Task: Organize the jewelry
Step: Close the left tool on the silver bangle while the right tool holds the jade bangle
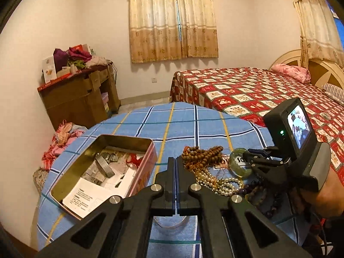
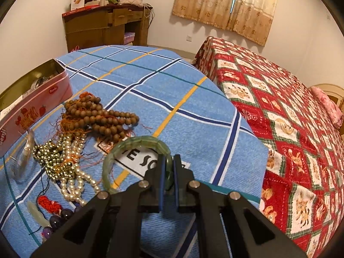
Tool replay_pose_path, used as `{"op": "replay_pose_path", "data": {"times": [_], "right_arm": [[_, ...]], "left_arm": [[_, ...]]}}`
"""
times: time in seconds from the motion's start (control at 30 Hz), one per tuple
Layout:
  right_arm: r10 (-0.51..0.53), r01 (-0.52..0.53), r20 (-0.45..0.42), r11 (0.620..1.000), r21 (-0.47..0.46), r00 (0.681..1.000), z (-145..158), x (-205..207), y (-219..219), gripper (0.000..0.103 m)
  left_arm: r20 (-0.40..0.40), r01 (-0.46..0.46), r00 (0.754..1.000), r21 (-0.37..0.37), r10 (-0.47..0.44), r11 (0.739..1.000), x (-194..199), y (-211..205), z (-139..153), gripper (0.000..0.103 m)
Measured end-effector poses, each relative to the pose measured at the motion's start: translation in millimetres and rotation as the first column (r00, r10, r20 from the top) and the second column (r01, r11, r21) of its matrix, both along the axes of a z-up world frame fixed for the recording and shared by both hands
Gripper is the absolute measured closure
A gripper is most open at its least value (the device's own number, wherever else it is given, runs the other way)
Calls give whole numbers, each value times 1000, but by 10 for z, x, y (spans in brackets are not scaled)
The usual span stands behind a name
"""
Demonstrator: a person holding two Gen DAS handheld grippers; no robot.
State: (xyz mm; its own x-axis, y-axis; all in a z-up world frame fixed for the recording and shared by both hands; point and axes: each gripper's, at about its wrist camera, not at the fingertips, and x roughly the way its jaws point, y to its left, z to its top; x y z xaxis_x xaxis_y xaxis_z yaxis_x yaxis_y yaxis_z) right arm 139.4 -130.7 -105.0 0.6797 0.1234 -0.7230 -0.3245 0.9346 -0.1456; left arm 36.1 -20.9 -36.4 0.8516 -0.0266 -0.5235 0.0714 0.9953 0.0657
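My left gripper (image 1: 175,160) is shut with nothing between its pads, hovering over the blue checked cloth (image 1: 182,124) between the open pink tin (image 1: 148,157) and the jewelry pile. A clear bangle (image 1: 185,221) lies on the cloth under it. My right gripper (image 2: 171,159) is shut on a green jade bangle (image 2: 137,143), whose far side rests on the cloth. That right gripper (image 1: 246,155) also shows in the left wrist view, holding the green bangle (image 1: 238,167). Brown wooden beads (image 2: 103,116), pearl strands (image 2: 73,178) and gold beads (image 2: 49,154) lie heaped beside it.
The tin (image 2: 43,99) holds papers, a silver band and red thread. Purple beads (image 2: 58,219) and a pale stone pendant (image 2: 37,214) lie near the front edge. A bed with a red patterned cover (image 2: 290,118) stands right of the table. A wooden cabinet (image 1: 79,94) stands at the wall.
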Motion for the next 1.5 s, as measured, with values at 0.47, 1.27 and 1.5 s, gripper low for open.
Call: {"op": "replay_pose_path", "data": {"times": [0.47,1.27,1.5], "right_arm": [[6,-6,1,998,66,1000,-7,-41,-85,95],[40,-38,-7,991,129,999,-11,-176,-55,95],[38,-37,-8,990,135,999,-14,-176,-56,95]], "left_arm": [[-164,1,986,-78,-13,997,-29,55,-342,33],[-371,-12,928,-145,-43,989,341,177,-727,39],[-360,-5,932,-150,-50,989,274,239,-732,95]]}}
